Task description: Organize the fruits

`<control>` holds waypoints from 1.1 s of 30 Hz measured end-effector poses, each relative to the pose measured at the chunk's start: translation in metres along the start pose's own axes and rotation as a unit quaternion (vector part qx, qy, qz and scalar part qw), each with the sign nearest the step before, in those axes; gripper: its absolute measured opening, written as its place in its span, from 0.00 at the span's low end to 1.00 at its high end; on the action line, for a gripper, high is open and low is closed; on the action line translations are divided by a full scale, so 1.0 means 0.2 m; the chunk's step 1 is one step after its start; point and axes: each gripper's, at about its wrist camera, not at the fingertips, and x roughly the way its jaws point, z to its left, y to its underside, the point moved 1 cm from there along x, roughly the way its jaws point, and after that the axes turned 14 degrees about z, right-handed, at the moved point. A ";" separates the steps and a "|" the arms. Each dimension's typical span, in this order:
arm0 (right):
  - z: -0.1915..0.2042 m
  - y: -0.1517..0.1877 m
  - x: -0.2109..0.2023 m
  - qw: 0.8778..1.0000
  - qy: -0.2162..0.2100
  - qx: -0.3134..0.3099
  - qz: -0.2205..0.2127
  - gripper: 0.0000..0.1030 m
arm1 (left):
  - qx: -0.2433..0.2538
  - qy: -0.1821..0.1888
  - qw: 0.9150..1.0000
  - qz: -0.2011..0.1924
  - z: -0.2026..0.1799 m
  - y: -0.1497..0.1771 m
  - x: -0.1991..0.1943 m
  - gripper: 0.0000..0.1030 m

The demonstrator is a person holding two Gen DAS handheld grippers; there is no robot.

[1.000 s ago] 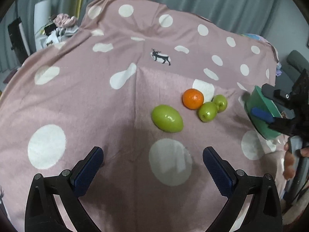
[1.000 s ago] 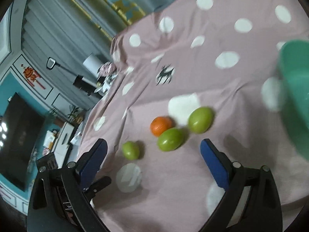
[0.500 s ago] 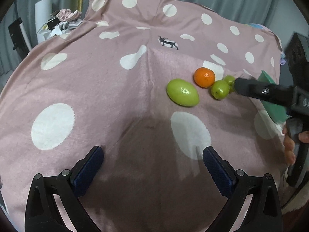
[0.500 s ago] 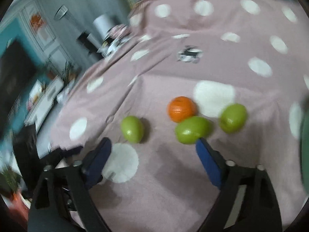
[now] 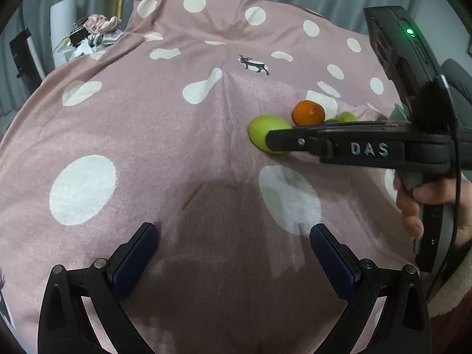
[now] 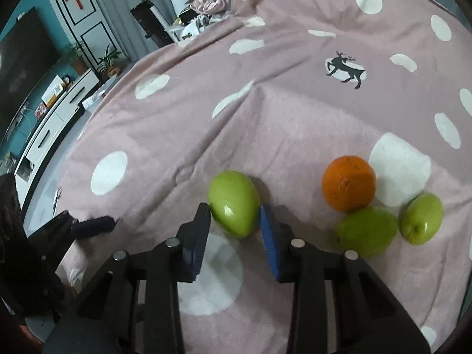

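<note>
A large green fruit (image 6: 234, 203) lies on the pink dotted cloth (image 6: 265, 118). My right gripper (image 6: 235, 214) is closed around it, both blue pads touching its sides. The left wrist view shows this fruit (image 5: 264, 129) partly behind the right gripper's black finger. An orange (image 6: 348, 187) and two smaller green fruits (image 6: 366, 231) (image 6: 421, 217) lie together to the right. My left gripper (image 5: 233, 243) is open and empty, low over the cloth near the front.
A green bowl's rim (image 5: 398, 112) peeks out behind the right gripper at the far right. A hand (image 5: 419, 206) holds the right gripper's handle. Room furniture and clutter (image 6: 203, 8) stand beyond the cloth's far-left edge.
My right gripper has moved forward and left to the large green fruit and closed from wide open onto it. The left gripper has stayed open with only a small shift.
</note>
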 end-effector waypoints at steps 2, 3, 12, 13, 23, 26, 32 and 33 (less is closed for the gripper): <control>0.01 0.02 -0.01 1.000 0.000 -0.011 0.001 0.34 | -0.001 0.004 1.000 0.002 0.01 0.00 0.00 0.99; 0.03 0.03 -0.01 1.000 0.000 -0.018 0.001 0.33 | -0.004 0.009 1.000 0.003 0.01 -0.01 -0.01 0.99; 0.08 0.21 -0.11 0.998 0.016 -0.054 -0.001 0.32 | -0.069 0.084 0.994 0.009 0.12 -0.04 -0.06 0.99; 0.08 0.22 -0.10 0.998 0.015 -0.055 0.003 0.32 | -0.074 0.093 0.993 0.010 0.12 -0.05 -0.06 0.99; 0.08 0.43 -0.16 0.997 0.017 -0.073 0.005 0.23 | -0.043 0.157 0.987 0.010 -0.03 -0.09 -0.10 0.99; 0.04 0.41 -0.16 0.998 0.010 -0.054 -0.002 0.32 | -0.054 0.139 0.989 0.015 -0.05 -0.14 -0.08 0.99; 0.06 0.30 -0.13 0.999 0.025 -0.041 -0.002 0.56 | -0.092 0.151 0.984 0.015 -0.01 -0.26 -0.08 0.99; 0.06 0.28 -0.12 0.999 0.018 -0.036 0.001 0.56 | -0.095 0.167 0.981 0.003 0.00 -0.27 -0.10 0.99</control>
